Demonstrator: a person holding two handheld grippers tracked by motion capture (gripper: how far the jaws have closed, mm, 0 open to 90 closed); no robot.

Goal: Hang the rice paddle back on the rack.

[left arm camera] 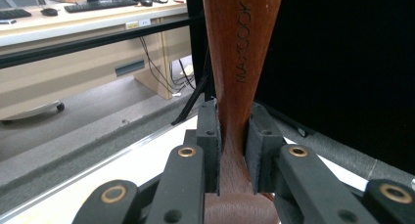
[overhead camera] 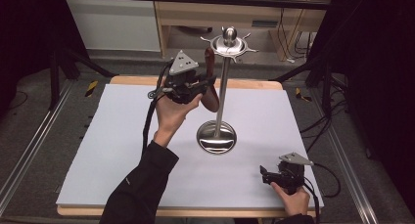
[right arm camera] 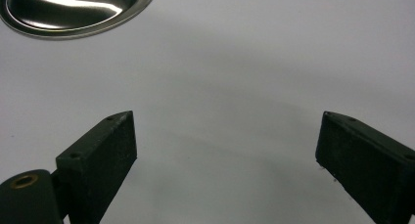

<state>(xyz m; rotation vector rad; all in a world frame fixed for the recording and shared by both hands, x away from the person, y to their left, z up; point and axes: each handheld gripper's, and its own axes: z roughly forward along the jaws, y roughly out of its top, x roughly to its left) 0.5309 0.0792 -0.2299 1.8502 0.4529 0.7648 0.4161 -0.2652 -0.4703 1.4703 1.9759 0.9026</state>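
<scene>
A steel utensil stand (overhead camera: 222, 82) rises from a round base (overhead camera: 216, 137) at the middle of the white table, with hooks around its top (overhead camera: 229, 44). My left gripper (overhead camera: 205, 83) is raised beside the pole, just left of it, shut on a brown wooden utensil (overhead camera: 211, 72) that points up toward the hooks. In the left gripper view the wooden handle (left arm camera: 241, 53), stamped MAXCOOK, stands clamped between the pads (left arm camera: 209, 136). My right gripper (overhead camera: 265, 175) rests low at the table's front right, open and holding nothing; the right gripper view shows its jaws wide apart over bare table, with the base's rim (right arm camera: 73, 13) at top left.
The white table top (overhead camera: 122, 136) sits on a wooden board. A wooden desk (overhead camera: 235, 13) stands behind, with cables on the floor at the right. Black tripod legs (overhead camera: 63, 62) and dark curtains flank the table.
</scene>
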